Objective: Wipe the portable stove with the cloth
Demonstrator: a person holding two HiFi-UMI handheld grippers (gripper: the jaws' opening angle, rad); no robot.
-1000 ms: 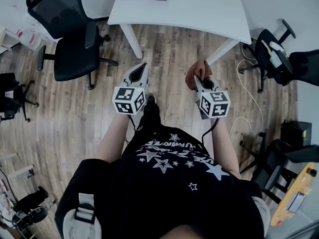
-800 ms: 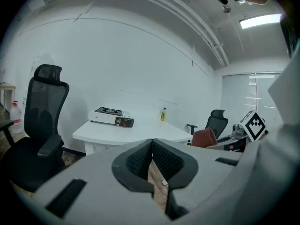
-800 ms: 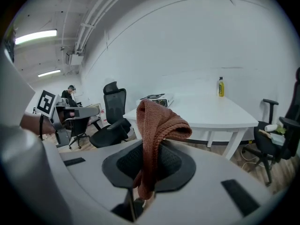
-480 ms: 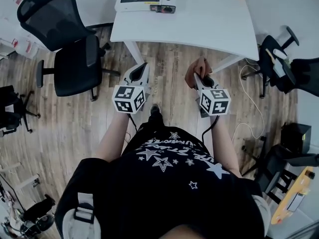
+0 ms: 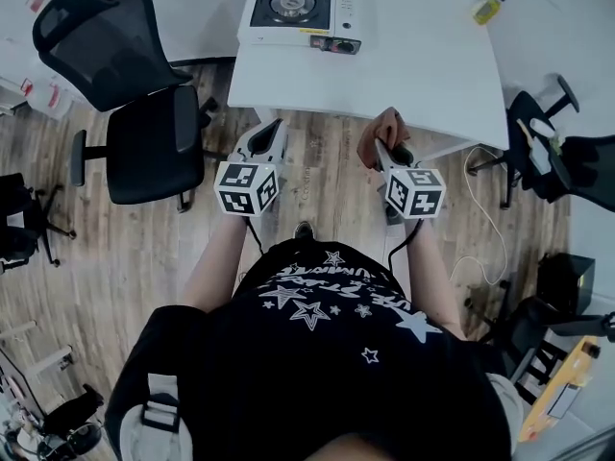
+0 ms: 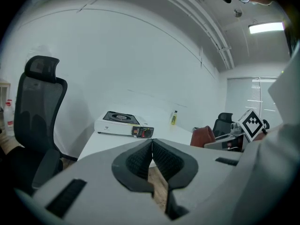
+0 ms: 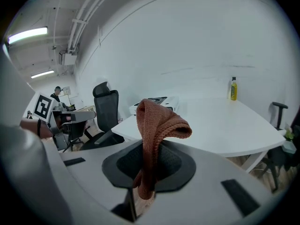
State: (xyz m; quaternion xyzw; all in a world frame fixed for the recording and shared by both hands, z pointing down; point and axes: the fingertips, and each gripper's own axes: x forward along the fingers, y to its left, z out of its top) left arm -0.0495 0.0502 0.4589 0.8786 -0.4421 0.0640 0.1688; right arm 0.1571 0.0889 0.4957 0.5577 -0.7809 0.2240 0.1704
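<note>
A white portable stove (image 5: 301, 12) with a black burner top stands at the far left of the white table (image 5: 413, 65); it also shows in the left gripper view as the stove (image 6: 123, 124). My right gripper (image 5: 382, 142) is shut on a brown knitted cloth (image 7: 157, 135), which sticks up from between its jaws; in the head view the cloth (image 5: 381, 134) bunches at its tip near the table's front edge. My left gripper (image 5: 270, 134) is shut with nothing in it, its pads (image 6: 140, 161) pressed together, short of the table.
A small yellow bottle (image 5: 488, 8) stands at the table's far right. A black office chair (image 5: 125, 94) is left of the table, another chair (image 5: 538, 133) to the right. A cable (image 5: 476, 209) trails on the wooden floor.
The view has advanced toward the table: the stove and bottle have come fully into sight and the table edge sits nearer both grippers. The cloth stays held in the right gripper.
</note>
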